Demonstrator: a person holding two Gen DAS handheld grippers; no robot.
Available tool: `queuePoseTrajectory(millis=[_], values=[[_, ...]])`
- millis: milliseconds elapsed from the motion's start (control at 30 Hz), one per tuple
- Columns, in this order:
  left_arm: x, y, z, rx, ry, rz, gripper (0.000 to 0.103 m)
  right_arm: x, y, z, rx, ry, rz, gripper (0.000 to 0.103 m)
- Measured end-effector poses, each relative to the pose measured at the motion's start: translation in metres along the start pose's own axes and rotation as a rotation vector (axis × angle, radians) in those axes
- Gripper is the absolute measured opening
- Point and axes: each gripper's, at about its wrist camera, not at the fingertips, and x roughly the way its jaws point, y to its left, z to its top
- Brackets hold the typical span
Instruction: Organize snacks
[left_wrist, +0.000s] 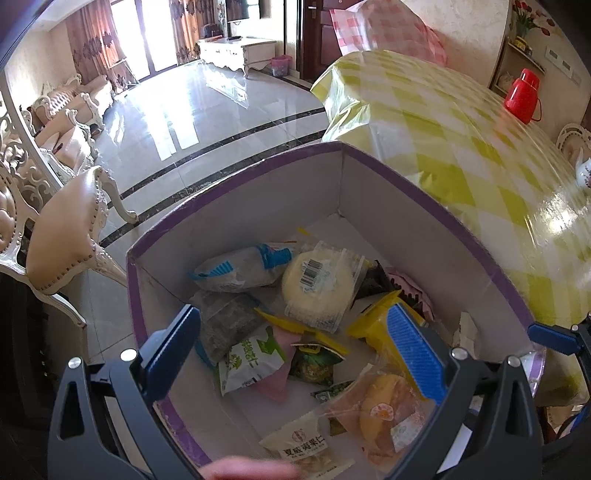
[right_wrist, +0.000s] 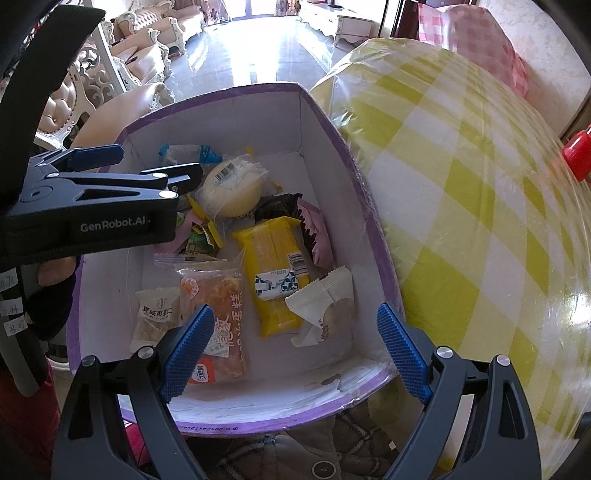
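A purple-rimmed cardboard box (left_wrist: 236, 173) (right_wrist: 218, 92) with white walls holds several wrapped snacks. Among them are a round pale cake with a barcode (left_wrist: 317, 284) (right_wrist: 232, 188), a yellow bar pack (right_wrist: 273, 269) (left_wrist: 373, 321), an orange bread pack (right_wrist: 218, 310) (left_wrist: 380, 410), a white nut pack (right_wrist: 155, 317) (left_wrist: 306, 446) and a white pastry wrapper (right_wrist: 325, 306). My left gripper (left_wrist: 295, 350) (right_wrist: 147, 164) hovers open over the box's left side, holding nothing. My right gripper (right_wrist: 295, 354) is open and empty above the box's near edge.
A table under a yellow-and-white checked cloth (right_wrist: 480, 221) (left_wrist: 461, 155) lies right of the box, with a red flask (left_wrist: 524, 96) at its far side. A padded chair (left_wrist: 66, 229) stands left. A patterned cushion (right_wrist: 295, 454) lies under the box.
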Motion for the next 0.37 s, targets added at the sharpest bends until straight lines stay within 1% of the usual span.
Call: queuePoseTrajectory(millis=[100, 367], values=[[0.0002, 0.0005, 0.0, -0.004, -0.009, 0.009, 0.101, 0.0001, -0.0002, 0.0002, 0.002, 0.0, -0.001, 0.087], [0.0041, 0.0015, 0.0024, -0.004, 0.018, -0.009, 0.101, 0.0012, 0.0007, -0.0013, 0.002, 0.001, 0.001, 0.087]])
